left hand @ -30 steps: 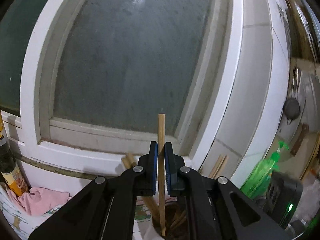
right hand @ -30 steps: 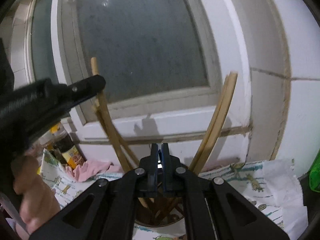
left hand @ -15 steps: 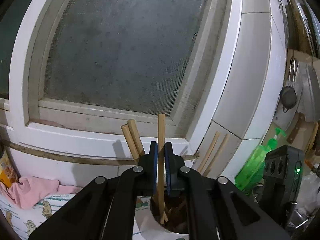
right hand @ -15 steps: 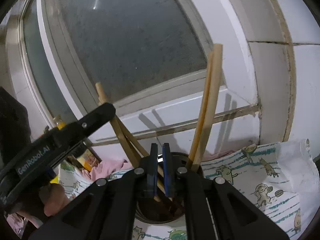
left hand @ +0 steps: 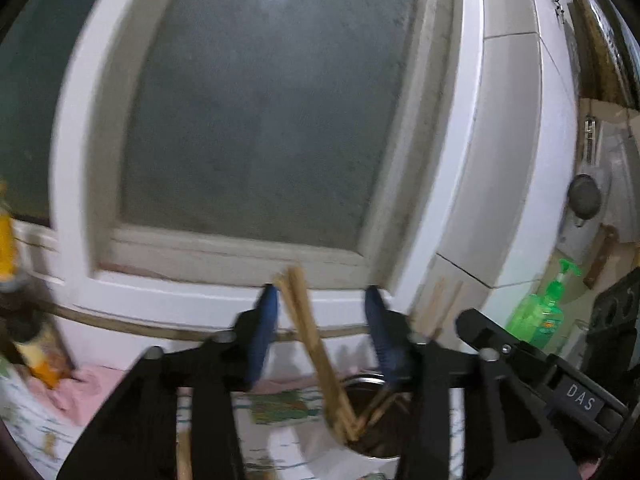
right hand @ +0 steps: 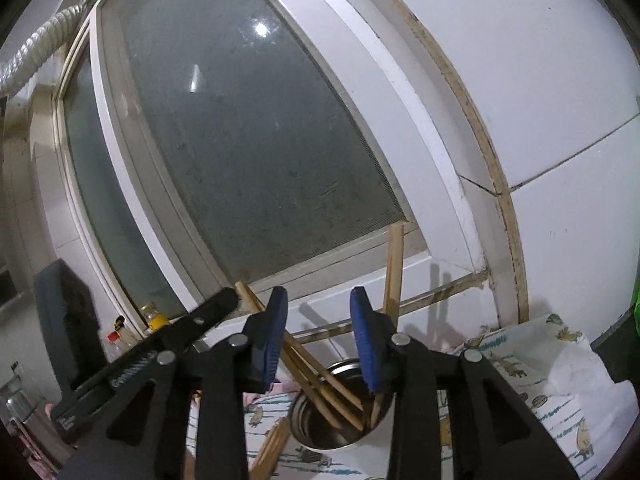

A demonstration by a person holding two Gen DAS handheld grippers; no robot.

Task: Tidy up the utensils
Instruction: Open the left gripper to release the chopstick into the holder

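Note:
A round metal cup [left hand: 372, 446] stands below both grippers and holds several wooden chopsticks [left hand: 310, 334]. It also shows in the right wrist view [right hand: 340, 436], with chopsticks [right hand: 394, 268] leaning left and right. My left gripper [left hand: 320, 300] is open and empty above the cup. My right gripper [right hand: 318, 296] is open and empty above the cup. More chopsticks [right hand: 272, 450] lie on the printed cloth [right hand: 532, 368] left of the cup. The right gripper's body [left hand: 536, 364] shows at the right of the left wrist view.
A frosted window [right hand: 248, 160] with a white frame fills the wall behind. A green soap bottle [left hand: 540, 312] stands at the right. A pink rag [left hand: 88, 392] and sauce bottles [left hand: 24, 328] sit at the left. White tiles [right hand: 560, 120] cover the right wall.
My left gripper has opened and let go of its chopstick, which now leans in the cup. My right gripper has opened too. Both views have shifted.

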